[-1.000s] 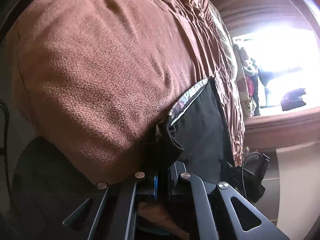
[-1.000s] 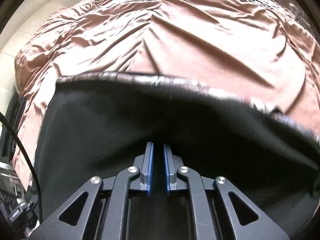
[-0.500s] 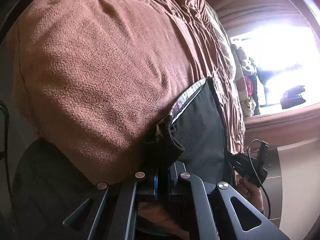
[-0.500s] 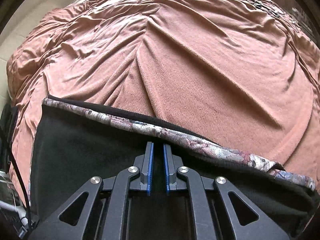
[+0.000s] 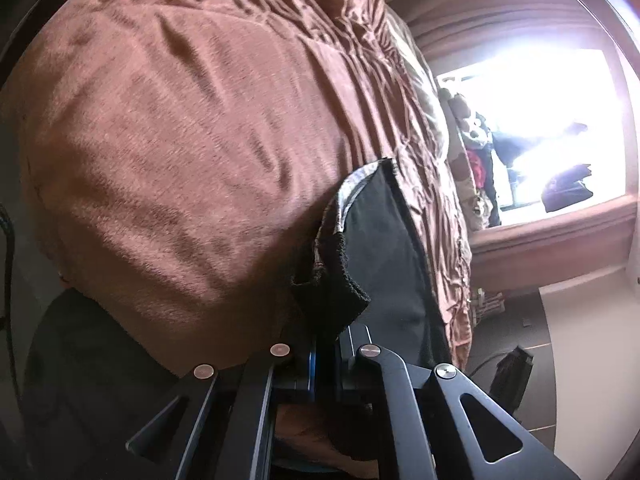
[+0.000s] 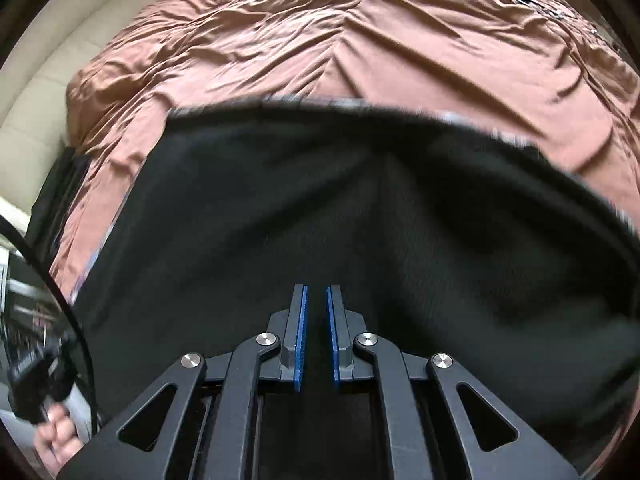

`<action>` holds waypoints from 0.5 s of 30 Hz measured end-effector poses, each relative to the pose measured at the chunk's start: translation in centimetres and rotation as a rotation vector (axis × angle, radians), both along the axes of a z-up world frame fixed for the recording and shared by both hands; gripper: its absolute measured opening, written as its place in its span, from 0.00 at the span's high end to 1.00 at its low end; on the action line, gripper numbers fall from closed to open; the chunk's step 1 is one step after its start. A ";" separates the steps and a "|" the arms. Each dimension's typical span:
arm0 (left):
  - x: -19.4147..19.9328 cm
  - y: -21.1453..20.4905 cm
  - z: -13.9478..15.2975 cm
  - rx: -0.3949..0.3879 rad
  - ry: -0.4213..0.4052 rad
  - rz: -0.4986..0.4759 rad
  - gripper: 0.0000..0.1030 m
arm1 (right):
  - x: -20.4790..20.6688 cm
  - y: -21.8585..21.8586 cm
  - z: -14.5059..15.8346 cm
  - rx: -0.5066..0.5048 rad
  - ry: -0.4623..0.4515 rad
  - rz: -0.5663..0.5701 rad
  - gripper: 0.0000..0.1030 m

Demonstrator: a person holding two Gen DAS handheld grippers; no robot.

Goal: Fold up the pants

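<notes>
Left wrist view: left tool (image 5: pixel 325 354) is clamping tight on a bunched corner of the black pants (image 5: pixel 380 248), the wad sticking out above its fingertips. The pants are lying along the edge of the bed, on the brown bedspread (image 5: pixel 192 152), patterned trim (image 5: pixel 356 184) facing up. Risk: the bite is looking thick and lumpy, so a hard pull could be dragging the corner out, or hauling bedspread with it if that got pinched too; can't tell from here.

Right wrist view: right tool (image 6: pixel 317 334) is sitting nearly closed, a thin slot showing between the blue pads (image 6: pixel 301 336), nothing visibly in it. It's hovering over the middle of the pants (image 6: pixel 360 220), which are spreading wide across the bedspread (image 6: pixel 360 40). Risk: with only one corner being held, the fold is likely skewing or bunching. A hand (image 6: pixel 56 436) and cable are sitting at lower left; snagging is possible.
</notes>
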State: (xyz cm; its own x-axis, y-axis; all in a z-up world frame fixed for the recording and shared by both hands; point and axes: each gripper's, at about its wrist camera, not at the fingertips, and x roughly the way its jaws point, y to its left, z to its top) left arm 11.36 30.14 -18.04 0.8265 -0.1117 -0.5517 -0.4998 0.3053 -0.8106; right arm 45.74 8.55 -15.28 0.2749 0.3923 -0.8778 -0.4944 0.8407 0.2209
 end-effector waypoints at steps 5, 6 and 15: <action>0.9 -0.2 1.5 0.023 -0.043 -0.021 0.94 | -3.2 -1.3 -0.7 0.035 -0.001 0.014 0.95; 1.1 -0.2 1.7 0.024 -0.054 -0.026 0.94 | -3.7 -1.5 -0.9 0.042 0.007 0.012 0.95; 2.8 -0.9 5.0 0.083 -0.130 -0.106 0.94 | -7.6 -3.3 -1.8 0.156 0.010 0.028 0.95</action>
State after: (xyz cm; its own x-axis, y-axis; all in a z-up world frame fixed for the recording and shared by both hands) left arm 14.15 29.21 -13.06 0.8774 -0.1604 -0.4521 -0.3541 0.4194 -0.8359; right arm 38.16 5.26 -17.05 0.2533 0.5316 -0.8082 -0.5143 0.7816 0.3530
